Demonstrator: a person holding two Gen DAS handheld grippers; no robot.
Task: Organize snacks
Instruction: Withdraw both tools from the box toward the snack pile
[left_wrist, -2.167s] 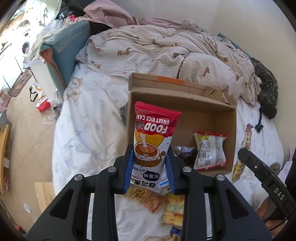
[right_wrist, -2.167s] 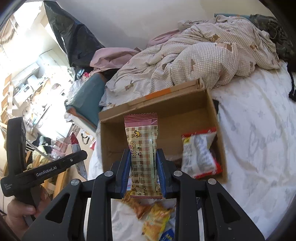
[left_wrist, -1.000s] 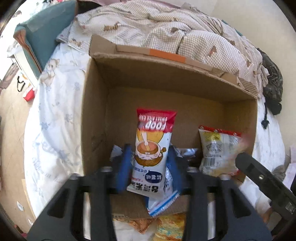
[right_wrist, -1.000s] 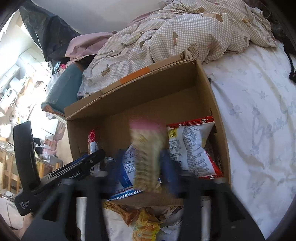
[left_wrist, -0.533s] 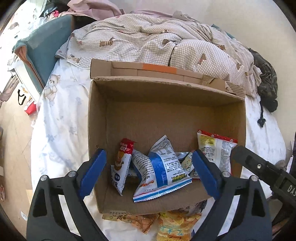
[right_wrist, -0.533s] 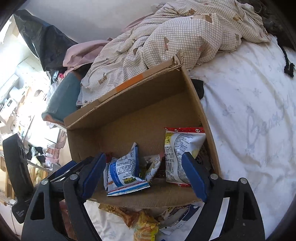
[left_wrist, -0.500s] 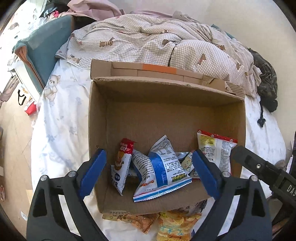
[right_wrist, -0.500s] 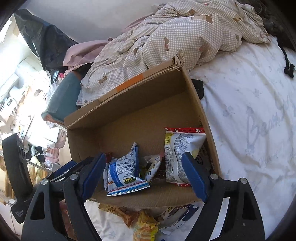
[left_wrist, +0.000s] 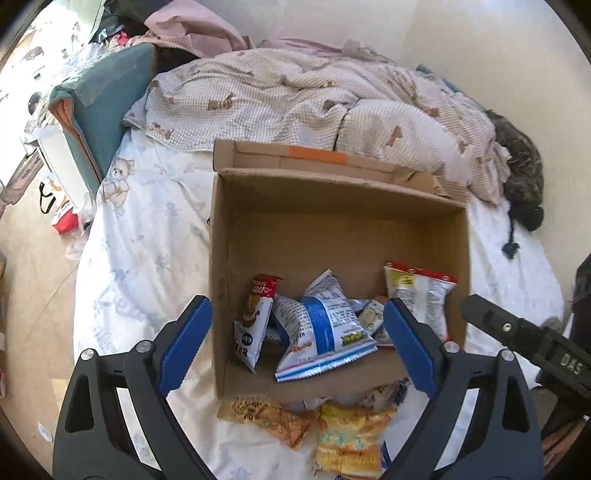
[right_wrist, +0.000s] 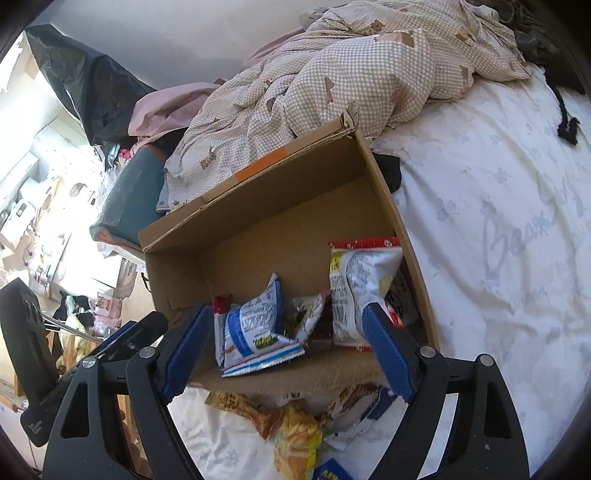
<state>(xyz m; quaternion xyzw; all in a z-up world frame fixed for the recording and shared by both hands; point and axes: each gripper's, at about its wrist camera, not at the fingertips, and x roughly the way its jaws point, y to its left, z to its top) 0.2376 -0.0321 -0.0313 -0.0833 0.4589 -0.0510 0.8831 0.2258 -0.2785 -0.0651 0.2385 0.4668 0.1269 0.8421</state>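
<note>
My left gripper hangs above the near edge of the cardboard box, jaws spread wide with nothing between the blue pads. My right gripper is the same: wide apart and empty, over the box's near wall.

Inside the box I count four packets clearly: a red-topped rice cake packet propped on end against the left wall, long axis running near to far; a blue-and-white packet lying tilted in the middle, its long axis slanting toward the near right; a small pale packet tucked behind it; and a red-edged white packet standing upright against the right wall. On the bedsheet just in front of the box I count two clear loose snacks, an orange packet and a yellow packet.

The right wrist view alone shows a dark wrapper behind the red-edged packet and a blue-cornered packet nearest me. The left view alone shows the floor to the left
</note>
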